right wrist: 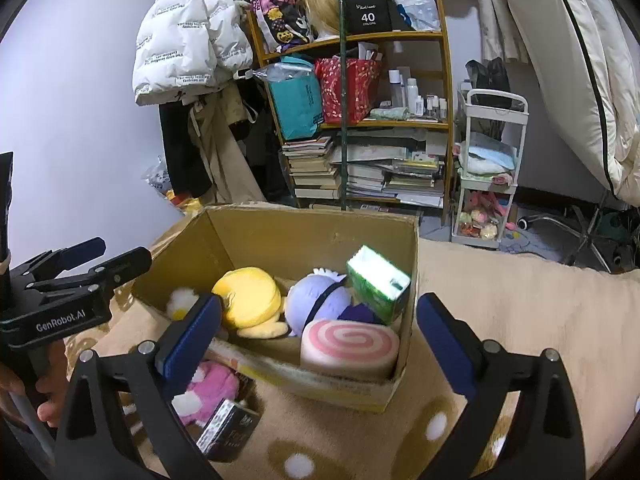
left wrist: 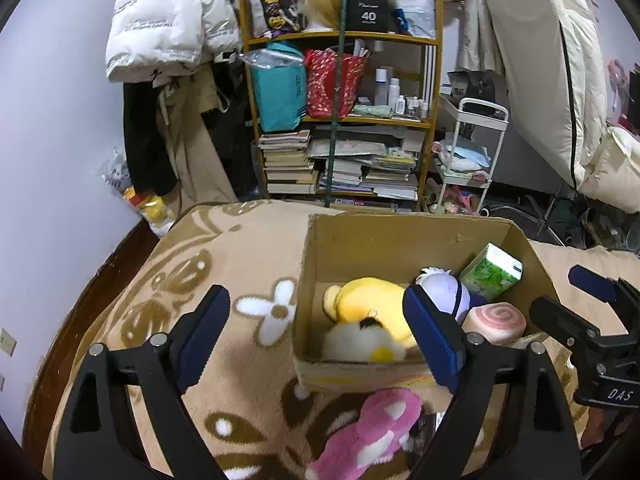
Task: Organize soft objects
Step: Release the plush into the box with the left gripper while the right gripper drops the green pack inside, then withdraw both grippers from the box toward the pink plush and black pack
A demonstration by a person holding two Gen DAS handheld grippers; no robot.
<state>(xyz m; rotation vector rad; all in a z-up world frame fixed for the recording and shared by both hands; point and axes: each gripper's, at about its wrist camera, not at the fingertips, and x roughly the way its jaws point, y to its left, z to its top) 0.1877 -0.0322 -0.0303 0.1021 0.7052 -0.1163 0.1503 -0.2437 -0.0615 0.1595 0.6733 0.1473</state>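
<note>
Both claws empty and spread wide, so I read this as the gap between a drop and the next pick.

Left gripper (left wrist: 316, 340): jaws apart, nothing between the pads, hovering over the near-left corner of the box. Below it on the beige patterned blanket (left wrist: 240, 264), outside the box, lies the fluffy pink plush with white spots (left wrist: 372, 432), just beside the near wall. A small dark glossy packet (right wrist: 228, 426) sits touching the plush.

Open brown cardboard box (left wrist: 400, 236), contents left to right:
- yellow-and-white plush toy (left wrist: 372, 308), lying on its side
- lavender round plush with a dark band (right wrist: 320, 300)
- pink-and-white swirl roll cushion (right wrist: 350, 346), against the near-right wall
- green-and-white soft tissue pack (right wrist: 378, 282), tilted in the far-right corner

Right gripper (right wrist: 320, 328): jaws apart, empty, aimed down at the box.

Next move, my call: the pink plush is the leftover. Left claw is closest; needs to drop low and straddle the body. Plush will compress, so close well in.
</note>
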